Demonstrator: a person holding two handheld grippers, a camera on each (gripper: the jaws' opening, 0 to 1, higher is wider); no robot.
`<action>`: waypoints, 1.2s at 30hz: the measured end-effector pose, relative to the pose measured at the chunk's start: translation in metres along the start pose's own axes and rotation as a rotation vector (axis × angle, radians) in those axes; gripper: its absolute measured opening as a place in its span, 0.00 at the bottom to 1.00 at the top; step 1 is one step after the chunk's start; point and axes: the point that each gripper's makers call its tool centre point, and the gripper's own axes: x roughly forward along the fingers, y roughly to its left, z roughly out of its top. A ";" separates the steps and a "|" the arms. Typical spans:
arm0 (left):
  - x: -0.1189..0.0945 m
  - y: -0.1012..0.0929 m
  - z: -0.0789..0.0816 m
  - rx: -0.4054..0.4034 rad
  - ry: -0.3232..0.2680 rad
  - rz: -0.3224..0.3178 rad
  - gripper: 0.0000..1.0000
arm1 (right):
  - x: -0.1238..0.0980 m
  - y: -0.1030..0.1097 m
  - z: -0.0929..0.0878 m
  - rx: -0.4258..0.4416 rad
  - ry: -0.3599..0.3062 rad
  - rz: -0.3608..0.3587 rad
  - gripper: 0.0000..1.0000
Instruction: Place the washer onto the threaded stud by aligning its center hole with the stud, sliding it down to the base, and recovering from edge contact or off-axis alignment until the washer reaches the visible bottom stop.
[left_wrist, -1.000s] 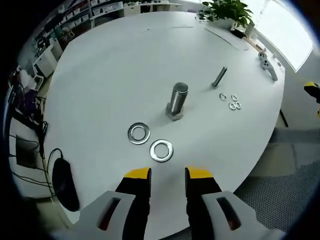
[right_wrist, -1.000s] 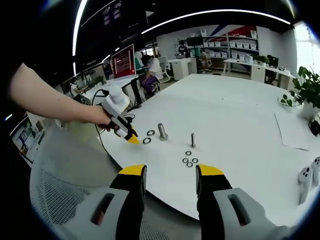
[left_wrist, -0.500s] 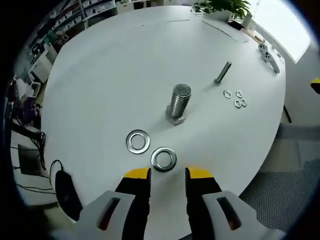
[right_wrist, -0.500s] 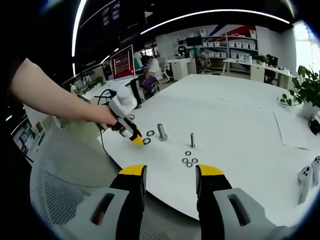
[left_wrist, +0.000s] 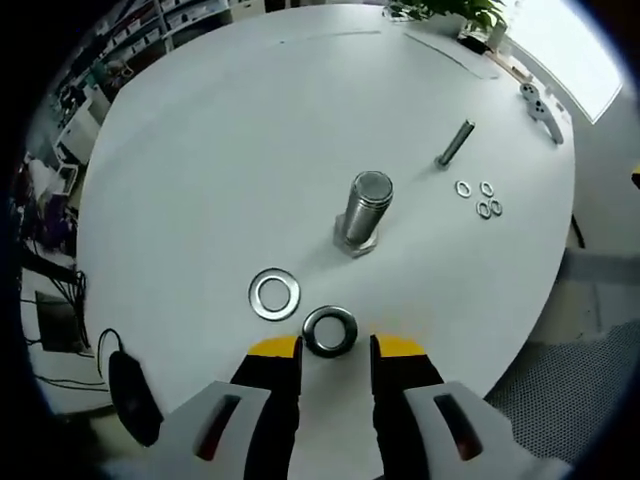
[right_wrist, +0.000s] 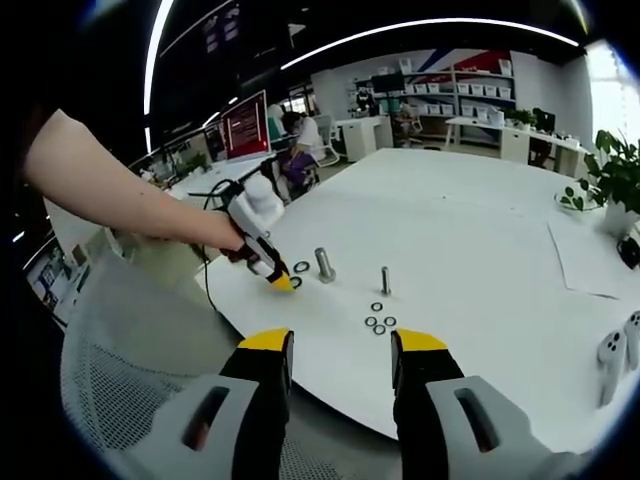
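White table (left_wrist: 220, 130), stud (left_wrist: 364, 210), spare washer (left_wrist: 274, 294)

- Left gripper view: close above the counter (left_wrist: 220, 130), looking steeply down, stud (left_wrist: 363, 210) at 12 o'clock.
- Right gripper view: far back off the counter's edge, looking level across; the stud (right_wrist: 324, 263) is shared.

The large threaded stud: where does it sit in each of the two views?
Left gripper view: the large threaded stud stands upright just right of centre, beyond the two large washers.
Right gripper view: it stands left of centre on the white table.
Shared landmark: the cluster of small washers.
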 end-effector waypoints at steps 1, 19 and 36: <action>0.001 0.000 0.000 0.005 0.003 0.001 0.26 | 0.000 0.000 0.001 0.000 -0.004 -0.002 0.41; 0.009 -0.002 0.004 0.043 0.069 0.017 0.26 | 0.000 -0.002 0.001 0.010 -0.009 -0.006 0.41; 0.009 -0.007 0.003 0.169 0.109 0.013 0.24 | -0.001 -0.003 0.001 0.010 -0.006 -0.010 0.40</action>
